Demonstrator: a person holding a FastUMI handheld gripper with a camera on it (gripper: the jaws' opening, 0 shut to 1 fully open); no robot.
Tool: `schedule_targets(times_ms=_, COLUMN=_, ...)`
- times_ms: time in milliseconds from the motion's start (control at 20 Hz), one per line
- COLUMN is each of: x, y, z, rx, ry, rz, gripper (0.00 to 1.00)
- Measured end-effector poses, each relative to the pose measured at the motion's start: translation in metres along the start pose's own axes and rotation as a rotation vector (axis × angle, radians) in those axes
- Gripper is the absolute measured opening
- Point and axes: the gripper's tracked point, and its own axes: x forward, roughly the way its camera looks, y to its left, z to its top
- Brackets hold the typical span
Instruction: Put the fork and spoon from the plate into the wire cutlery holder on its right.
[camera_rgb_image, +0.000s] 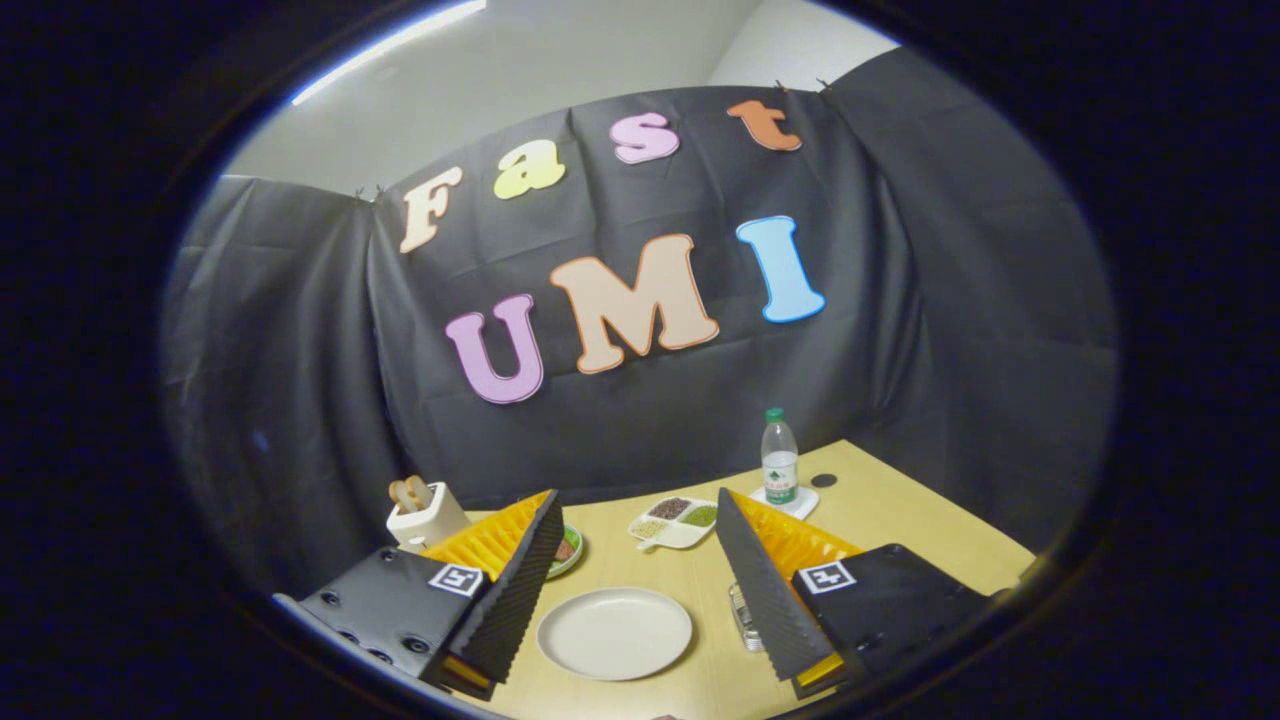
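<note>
Spread wide and holding nothing, tool (640, 590) fingers hover level above the table, flanking the plate (613, 633)

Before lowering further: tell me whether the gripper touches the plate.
Apart. The gripper view shows the open gripper hovering, bare table around the plate between its fingers.

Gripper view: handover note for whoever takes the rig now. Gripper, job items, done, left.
Gripper: open, fingers spread wide, holding nothing, above the table.
Plate: between the fingers, looks bare; no fork or spoon seen on it.
Cutlery holder: right of the plate, mostly hidden by the right finger; contents can't be told.
Done: plate appears cleared.
Left: check that both pieces are in the holder.
</note>
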Motion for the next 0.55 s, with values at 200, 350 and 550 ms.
schedule_targets(times_ms=200, x=-0.024, y=0.015, z=-0.001, rx=-0.016, ry=-0.038, rz=0.009, gripper=0.97)
schedule_targets(times_ms=350, x=-0.024, y=0.019, z=-0.004, rx=-0.056, ry=-0.039, rz=-0.009, gripper=0.97)
schedule_targets(times_ms=550, x=-0.030, y=0.024, z=-0.004, rx=-0.088, ry=-0.050, rz=-0.013, gripper=0.97)
